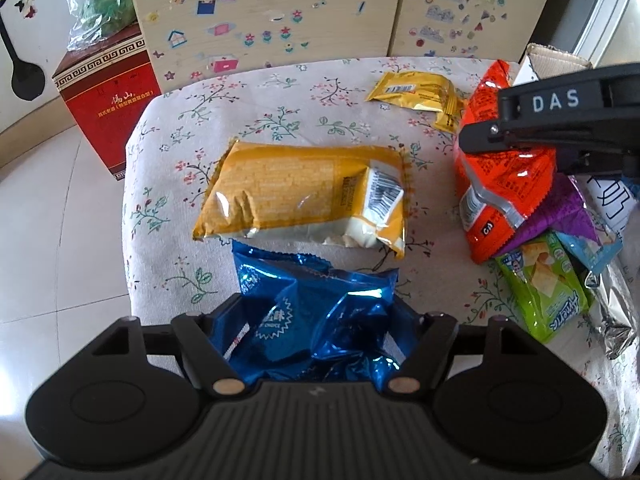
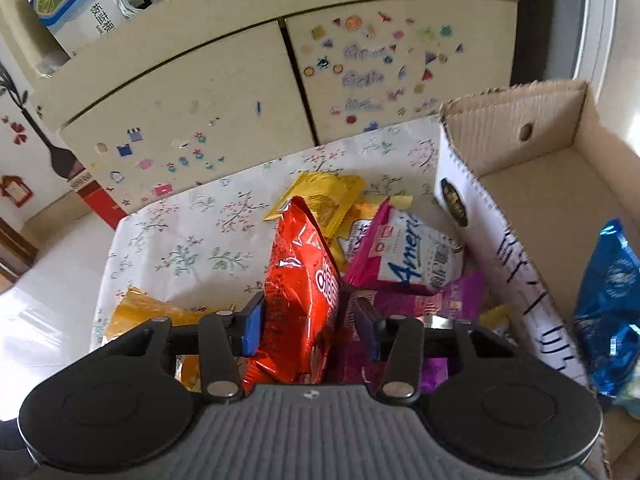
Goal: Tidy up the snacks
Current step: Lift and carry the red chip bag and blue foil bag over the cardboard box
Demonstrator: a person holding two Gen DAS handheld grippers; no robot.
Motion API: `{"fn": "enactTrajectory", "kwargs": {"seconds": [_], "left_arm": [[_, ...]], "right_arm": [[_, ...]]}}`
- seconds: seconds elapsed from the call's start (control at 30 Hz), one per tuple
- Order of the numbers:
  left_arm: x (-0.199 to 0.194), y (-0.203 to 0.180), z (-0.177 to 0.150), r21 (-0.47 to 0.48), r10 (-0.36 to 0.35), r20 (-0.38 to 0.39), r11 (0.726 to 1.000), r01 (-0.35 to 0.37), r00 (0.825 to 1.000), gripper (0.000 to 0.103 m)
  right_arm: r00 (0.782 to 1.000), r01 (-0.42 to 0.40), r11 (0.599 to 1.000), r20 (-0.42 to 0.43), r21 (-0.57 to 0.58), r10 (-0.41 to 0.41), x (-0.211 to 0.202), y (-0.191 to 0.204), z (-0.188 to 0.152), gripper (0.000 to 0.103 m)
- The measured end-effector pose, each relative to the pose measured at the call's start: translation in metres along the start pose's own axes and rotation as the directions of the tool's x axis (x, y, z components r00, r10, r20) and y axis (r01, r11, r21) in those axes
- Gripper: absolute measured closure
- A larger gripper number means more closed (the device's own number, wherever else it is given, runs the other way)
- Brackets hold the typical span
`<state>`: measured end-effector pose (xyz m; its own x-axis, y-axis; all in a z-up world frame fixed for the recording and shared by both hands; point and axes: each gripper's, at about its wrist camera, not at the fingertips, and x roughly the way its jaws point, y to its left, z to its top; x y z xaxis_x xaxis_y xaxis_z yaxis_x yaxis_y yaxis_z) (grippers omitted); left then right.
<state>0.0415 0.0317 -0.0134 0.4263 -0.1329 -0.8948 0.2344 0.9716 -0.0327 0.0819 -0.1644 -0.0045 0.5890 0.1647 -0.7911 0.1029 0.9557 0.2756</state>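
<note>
Right gripper (image 2: 308, 320) pinches the red bag (image 2: 300, 300), left gripper (image 1: 316, 336) grips the blue bag (image 1: 316, 320), but only the right cam catches the cardboard box (image 2: 560, 208) interior.

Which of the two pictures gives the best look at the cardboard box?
The right wrist view: the cardboard box shows its open inside, with a blue packet in it. The left wrist view catches only a corner behind the right gripper.

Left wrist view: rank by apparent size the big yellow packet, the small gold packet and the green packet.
1. big yellow packet
2. green packet, partly hidden under other bags
3. small gold packet, though it lies farthest from the camera
</note>
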Motion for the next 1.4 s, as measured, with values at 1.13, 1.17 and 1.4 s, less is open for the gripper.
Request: {"fn": "enactTrajectory", "kwargs": {"seconds": [1.13, 1.17, 1.4], "left_arm": [[-0.05, -0.019, 0.023, -0.017, -0.013, 0.197, 1.0, 0.017, 0.98, 0.039], [-0.051, -0.02, 0.024, -0.02, -0.017, 0.201, 1.0, 0.021, 0.979, 0.039], [-0.062, -0.026, 0.033, -0.045, -0.031, 0.233, 0.998, 0.042, 0.972, 0.039]], "right_arm": [[0.995, -0.063, 0.975, 0.066, -0.211, 0.079, -0.091, -0.006, -0.016, 0.072], [0.995, -0.064, 0.977, 0.066, -0.202, 0.079, -0.091, -0.008, -0.015, 0.072], [0.991, -0.071, 0.982, 0.103, -0.175, 0.09, -0.103, -0.017, -0.012, 0.072]]}}
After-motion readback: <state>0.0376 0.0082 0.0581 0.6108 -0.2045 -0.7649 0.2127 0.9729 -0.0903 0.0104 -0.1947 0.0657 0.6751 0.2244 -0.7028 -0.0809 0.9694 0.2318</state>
